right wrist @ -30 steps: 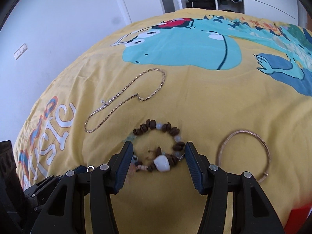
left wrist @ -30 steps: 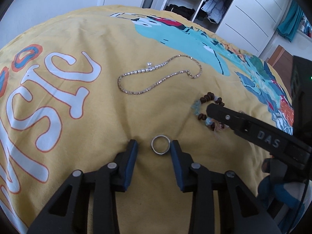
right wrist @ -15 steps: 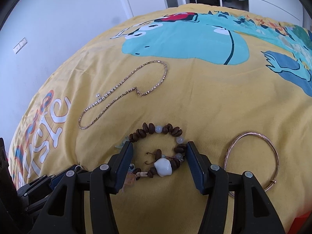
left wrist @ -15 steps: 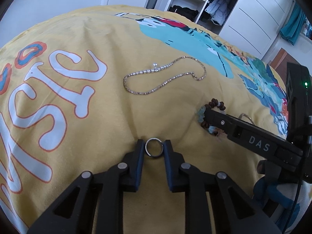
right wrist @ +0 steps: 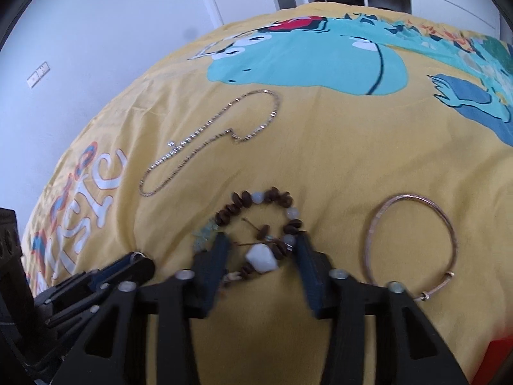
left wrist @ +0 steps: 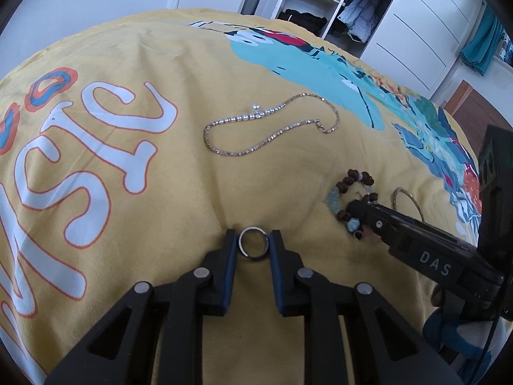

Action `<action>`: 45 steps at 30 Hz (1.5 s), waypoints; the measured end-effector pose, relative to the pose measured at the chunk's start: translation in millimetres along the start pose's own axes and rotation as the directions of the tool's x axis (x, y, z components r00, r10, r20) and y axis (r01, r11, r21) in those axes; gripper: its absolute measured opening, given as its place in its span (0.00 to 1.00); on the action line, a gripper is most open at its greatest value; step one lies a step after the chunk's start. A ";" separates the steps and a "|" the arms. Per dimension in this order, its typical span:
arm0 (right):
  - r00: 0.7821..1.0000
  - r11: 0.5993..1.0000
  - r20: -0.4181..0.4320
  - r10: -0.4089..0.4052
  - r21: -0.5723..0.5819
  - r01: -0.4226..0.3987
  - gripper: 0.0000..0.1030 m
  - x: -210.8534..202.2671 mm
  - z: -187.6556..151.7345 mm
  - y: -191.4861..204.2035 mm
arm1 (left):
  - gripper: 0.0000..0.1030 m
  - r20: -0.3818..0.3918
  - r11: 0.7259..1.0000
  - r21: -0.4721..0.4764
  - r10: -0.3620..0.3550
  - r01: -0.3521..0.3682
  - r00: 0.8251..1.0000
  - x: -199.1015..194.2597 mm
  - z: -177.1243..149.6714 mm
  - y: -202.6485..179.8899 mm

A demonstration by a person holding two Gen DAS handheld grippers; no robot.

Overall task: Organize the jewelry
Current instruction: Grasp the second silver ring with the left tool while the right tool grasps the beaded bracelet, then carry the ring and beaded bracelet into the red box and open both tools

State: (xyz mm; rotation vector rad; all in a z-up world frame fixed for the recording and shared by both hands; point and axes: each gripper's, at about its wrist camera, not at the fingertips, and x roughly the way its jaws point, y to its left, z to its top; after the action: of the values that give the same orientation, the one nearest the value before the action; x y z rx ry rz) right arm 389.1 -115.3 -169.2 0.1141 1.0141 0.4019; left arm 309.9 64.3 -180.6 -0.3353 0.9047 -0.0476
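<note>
Pinching the ring [left wrist: 253, 247] flat on the yellow bedspread [left wrist: 179, 192], the left gripper [left wrist: 253, 244] has both blue pads pressed to the band's sides — low grip, probably so a thin band doesn't slip out when lifted. Right gripper [right wrist: 260, 250] straddles the near half of the bead bracelet [right wrist: 261, 221]; its jaws have just been closing, fingertips now touching the beads at each side with the white stone between them, though blur hides whether they truly squeeze. My read: both hands grab one piece each to sort them.

Chain [left wrist: 271, 126] lies loose farther out, a bit left of the bracelet, untouched. Bangle [right wrist: 412, 243] sits just right of the right gripper, apart from the beads — likely next in line.

Writing: "DAS" in pale letters on the right gripper's finger [left wrist: 434, 264], seen from the left camera. Big white orange-edged letters on the bedspread at left look like "sic" — rest cut off.
</note>
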 end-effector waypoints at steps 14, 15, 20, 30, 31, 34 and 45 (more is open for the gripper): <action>0.998 1.000 0.065 0.002 0.017 -0.003 0.18 -39.1 -23.6 3.6 | 0.18 0.025 1.000 0.008 -0.022 0.021 0.999 -11.3 0.3 -2.0; 0.997 1.000 0.074 0.003 0.019 -0.005 0.18 -44.5 -24.5 3.5 | 0.18 0.030 1.000 0.013 -0.023 0.022 0.999 -13.9 0.1 -3.5; 0.994 0.999 0.113 0.009 0.037 -0.013 0.18 -73.7 -28.0 0.9 | 0.18 0.060 0.999 0.039 -0.034 0.032 0.998 -30.6 0.8 -14.7; 0.977 0.997 0.211 -0.019 0.073 0.004 0.18 -169.7 -36.7 -20.2 | 0.18 0.108 0.994 0.096 -0.067 0.057 0.992 -72.3 5.1 -61.4; 0.974 0.997 0.224 -0.025 0.078 0.008 0.18 -180.4 -37.6 -23.8 | 0.18 0.108 0.992 0.105 -0.078 0.067 0.991 -76.4 4.6 -68.9; 0.962 0.995 0.267 -0.052 0.099 0.027 0.18 -213.4 -42.2 -38.3 | 0.17 0.110 0.985 0.144 -0.107 0.091 0.988 -89.2 2.6 -97.3; 0.942 0.975 0.293 -0.162 0.192 0.108 0.18 -269.3 -71.5 -119.5 | 0.18 0.047 0.925 0.310 -0.243 0.218 0.969 -105.4 -10.8 -225.7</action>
State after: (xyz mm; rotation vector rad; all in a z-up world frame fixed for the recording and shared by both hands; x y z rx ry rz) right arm 236.9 -333.8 -24.1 0.2544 0.7418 0.1610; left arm 258.6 -133.3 -37.4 -0.1538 0.7562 -0.3845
